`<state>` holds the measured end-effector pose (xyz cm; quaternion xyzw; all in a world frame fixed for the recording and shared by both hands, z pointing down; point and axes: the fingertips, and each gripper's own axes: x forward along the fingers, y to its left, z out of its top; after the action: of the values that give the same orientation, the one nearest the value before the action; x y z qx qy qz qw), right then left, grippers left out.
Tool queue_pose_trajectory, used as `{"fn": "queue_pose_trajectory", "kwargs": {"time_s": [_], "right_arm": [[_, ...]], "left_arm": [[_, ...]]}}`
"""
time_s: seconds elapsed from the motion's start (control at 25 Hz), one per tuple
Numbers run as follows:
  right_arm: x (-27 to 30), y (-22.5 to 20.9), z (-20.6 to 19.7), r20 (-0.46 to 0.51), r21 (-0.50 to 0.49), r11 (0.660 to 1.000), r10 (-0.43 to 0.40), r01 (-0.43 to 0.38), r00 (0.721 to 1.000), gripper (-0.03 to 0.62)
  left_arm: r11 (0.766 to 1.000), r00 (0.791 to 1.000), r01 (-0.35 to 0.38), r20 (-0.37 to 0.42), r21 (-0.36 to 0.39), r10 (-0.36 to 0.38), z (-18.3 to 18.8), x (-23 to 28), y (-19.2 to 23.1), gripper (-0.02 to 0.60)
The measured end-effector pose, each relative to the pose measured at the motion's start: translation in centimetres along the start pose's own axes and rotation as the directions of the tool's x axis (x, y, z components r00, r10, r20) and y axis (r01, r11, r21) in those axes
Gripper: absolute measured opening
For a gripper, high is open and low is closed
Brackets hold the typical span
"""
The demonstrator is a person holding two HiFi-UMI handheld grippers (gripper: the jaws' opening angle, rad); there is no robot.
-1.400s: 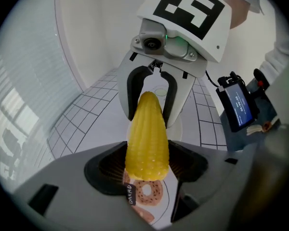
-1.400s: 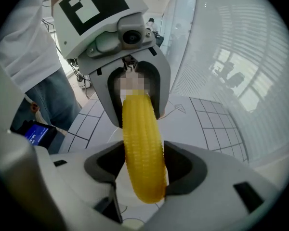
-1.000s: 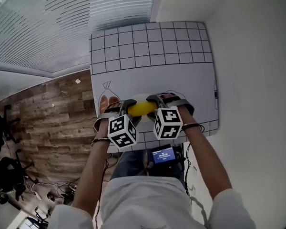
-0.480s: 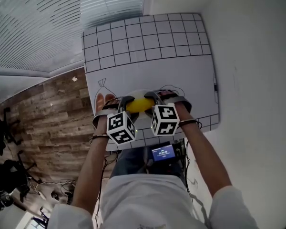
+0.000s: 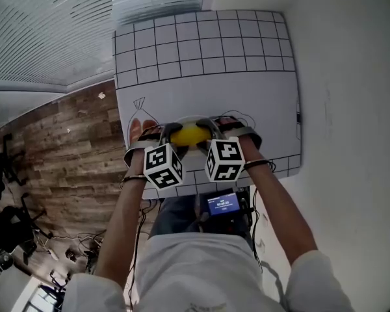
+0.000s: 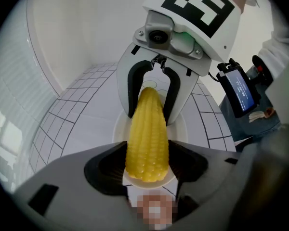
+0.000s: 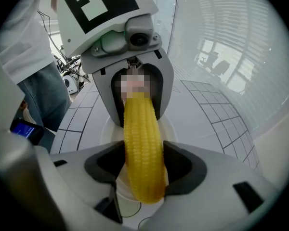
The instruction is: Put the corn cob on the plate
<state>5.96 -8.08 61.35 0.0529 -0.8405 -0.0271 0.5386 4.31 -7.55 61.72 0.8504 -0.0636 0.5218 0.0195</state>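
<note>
A yellow corn cob (image 5: 190, 135) hangs level between my two grippers, just over a white plate (image 5: 196, 119) near the table's front edge. In the head view my left gripper (image 5: 171, 133) grips its left end and my right gripper (image 5: 210, 130) its right end. The left gripper view has the corn cob (image 6: 145, 134) running from my left gripper (image 6: 147, 165) to the right gripper (image 6: 153, 90) opposite, with the plate (image 6: 116, 129) below. Seen from the right gripper view, the corn cob (image 7: 142, 148) sits pinched in my right gripper (image 7: 143, 170), its far end in the left gripper (image 7: 135, 97).
The plate rests on a white mat (image 5: 208, 83) with a black grid at the back and drawn outlines (image 5: 139, 104) at the front left. A small dark object (image 5: 298, 117) lies at the mat's right edge. Wooden floor (image 5: 65, 155) lies to the left, and a device with a lit screen (image 5: 222, 205) hangs at the person's waist.
The head view has shifted a little. Both grippers keep the same hold on the corn cob over the plate.
</note>
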Motion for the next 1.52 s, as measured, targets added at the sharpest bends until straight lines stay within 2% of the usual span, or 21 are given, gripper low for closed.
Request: {"fn": "queue_pose_trajectory", "kwargs": {"time_s": [0.4, 0.92, 1.08, 1.2, 1.32, 1.52], "right_arm": [[0.0, -0.1, 0.1, 0.027, 0.01, 0.999, -0.038, 0.038, 0.999, 0.253], [-0.4, -0.1, -0.8, 0.027, 0.033, 0.998, -0.045, 0.045, 0.999, 0.261], [-0.6, -0.1, -1.1, 0.033, 0.041, 0.998, -0.056, 0.054, 0.998, 0.262], [-0.9, 0.0, -1.3, 0.028, 0.048, 0.997, -0.058, 0.056, 0.998, 0.27], [-1.5, 0.0, -1.7, 0.018, 0.061, 0.996, -0.061, 0.06, 0.998, 0.279], [-3.7, -0.5, -2.2, 0.034, 0.149, 0.983, -0.118, 0.112, 0.992, 0.291]], "left_arm": [[1.0, 1.0, 0.02, -0.016, 0.023, -0.02, -0.1, 0.0, 0.1, 0.259], [1.0, 1.0, 0.01, -0.02, 0.002, -0.01, -0.2, -0.2, 0.1, 0.276], [1.0, 1.0, -0.002, -0.009, -0.012, 0.002, -0.3, -0.3, 0.1, 0.276], [0.999, 0.999, -0.042, 0.029, -0.017, 0.043, 0.0, -0.7, 0.3, 0.285], [0.994, 0.993, -0.087, 0.076, -0.073, 0.092, -0.1, -1.6, 0.6, 0.285], [0.971, 0.977, -0.085, 0.17, -0.223, 0.125, -0.8, -4.2, 0.0, 0.285]]}}
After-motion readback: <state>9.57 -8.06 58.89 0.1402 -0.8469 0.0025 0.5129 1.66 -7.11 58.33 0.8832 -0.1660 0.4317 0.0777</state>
